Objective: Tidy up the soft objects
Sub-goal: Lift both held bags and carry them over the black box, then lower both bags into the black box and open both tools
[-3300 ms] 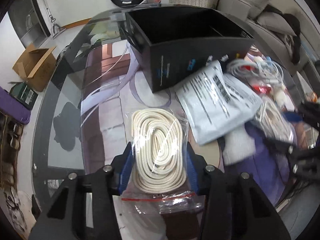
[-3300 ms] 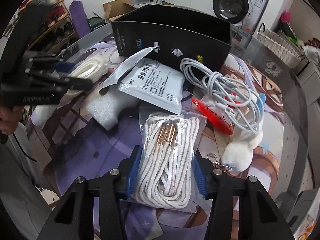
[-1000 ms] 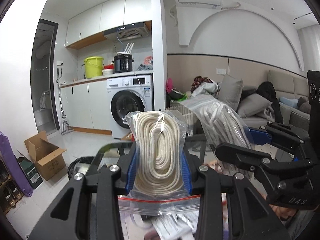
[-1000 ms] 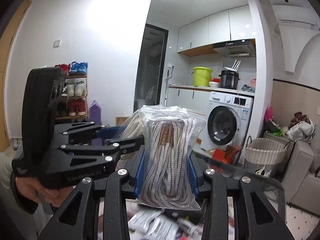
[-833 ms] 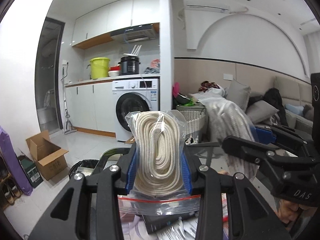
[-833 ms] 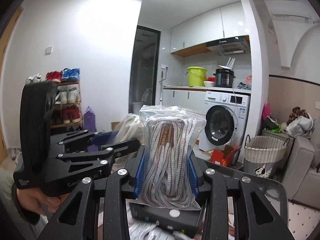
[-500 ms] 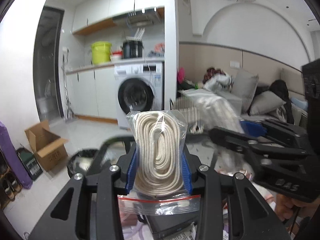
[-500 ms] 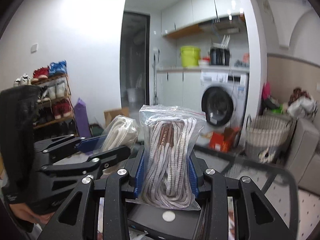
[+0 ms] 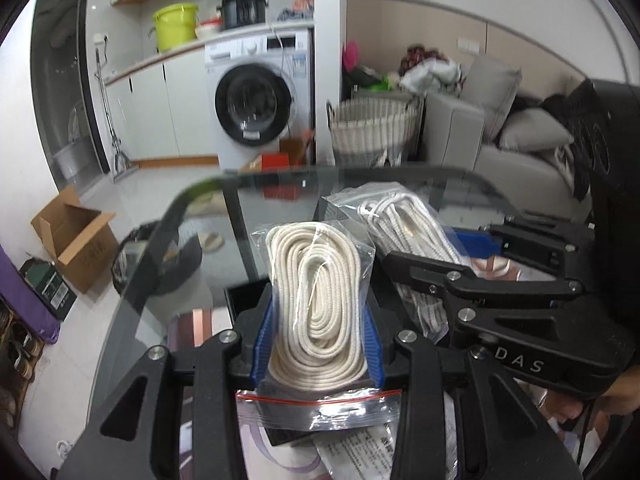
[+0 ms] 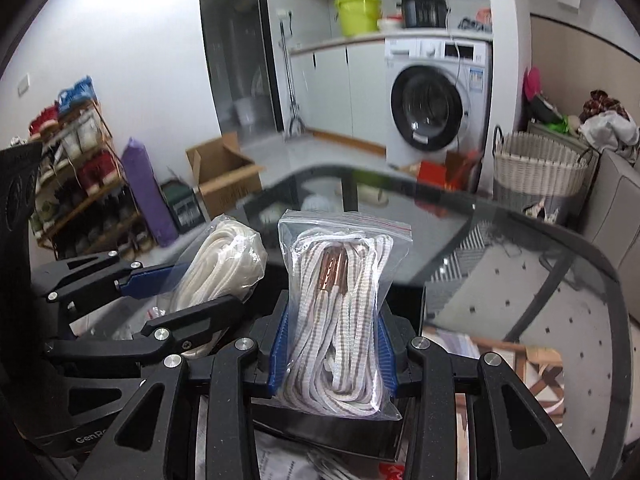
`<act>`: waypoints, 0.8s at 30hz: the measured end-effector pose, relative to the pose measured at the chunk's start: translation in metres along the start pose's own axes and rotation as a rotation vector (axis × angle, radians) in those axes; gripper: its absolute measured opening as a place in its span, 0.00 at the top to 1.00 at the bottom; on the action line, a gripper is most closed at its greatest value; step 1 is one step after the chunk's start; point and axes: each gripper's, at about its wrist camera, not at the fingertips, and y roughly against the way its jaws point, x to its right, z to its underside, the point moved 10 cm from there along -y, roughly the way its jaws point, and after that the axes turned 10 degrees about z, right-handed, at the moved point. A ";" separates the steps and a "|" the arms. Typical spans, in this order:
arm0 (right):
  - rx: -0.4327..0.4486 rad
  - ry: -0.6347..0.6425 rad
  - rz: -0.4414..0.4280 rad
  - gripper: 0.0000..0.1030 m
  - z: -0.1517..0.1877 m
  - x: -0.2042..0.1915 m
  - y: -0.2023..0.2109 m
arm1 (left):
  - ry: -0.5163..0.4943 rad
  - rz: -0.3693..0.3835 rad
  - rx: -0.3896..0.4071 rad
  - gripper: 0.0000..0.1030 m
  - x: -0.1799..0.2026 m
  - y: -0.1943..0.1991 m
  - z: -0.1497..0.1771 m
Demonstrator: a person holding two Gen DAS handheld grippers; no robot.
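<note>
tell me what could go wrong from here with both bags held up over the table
The left gripper pinches the cream rope bag through slippery plastic, so it may slide out. The right gripper holds the striped cord bag the same way. The two grippers sit close side by side and could knock together over the black box, or a bag could catch its rim.

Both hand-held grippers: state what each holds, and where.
Left hand-held gripper: bagged cream rope, pinched across its lower sides. Right hand-held gripper: bagged striped laces, likewise.
</note>
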 end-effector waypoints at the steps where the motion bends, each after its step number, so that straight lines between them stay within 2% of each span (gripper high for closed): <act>1: -0.034 -0.005 -0.008 0.64 0.007 0.000 -0.006 | 0.009 0.006 -0.018 0.64 0.000 -0.004 0.004; 4: -0.099 -0.003 -0.018 0.64 0.024 0.000 -0.018 | 0.025 0.008 -0.063 0.64 -0.001 -0.012 0.013; 11: -0.177 0.016 -0.010 0.64 0.044 -0.003 -0.023 | 0.029 0.010 -0.137 0.64 -0.001 -0.018 0.031; 15: -0.204 0.064 -0.008 0.64 0.053 -0.010 -0.019 | 0.022 0.012 -0.158 0.64 0.001 -0.017 0.037; 19: -0.269 0.081 -0.016 0.64 0.062 -0.017 -0.010 | 0.028 0.016 -0.184 0.64 0.004 -0.011 0.043; 24: -0.306 0.106 0.002 0.64 0.072 -0.018 -0.002 | 0.008 0.031 -0.188 0.64 0.008 -0.007 0.046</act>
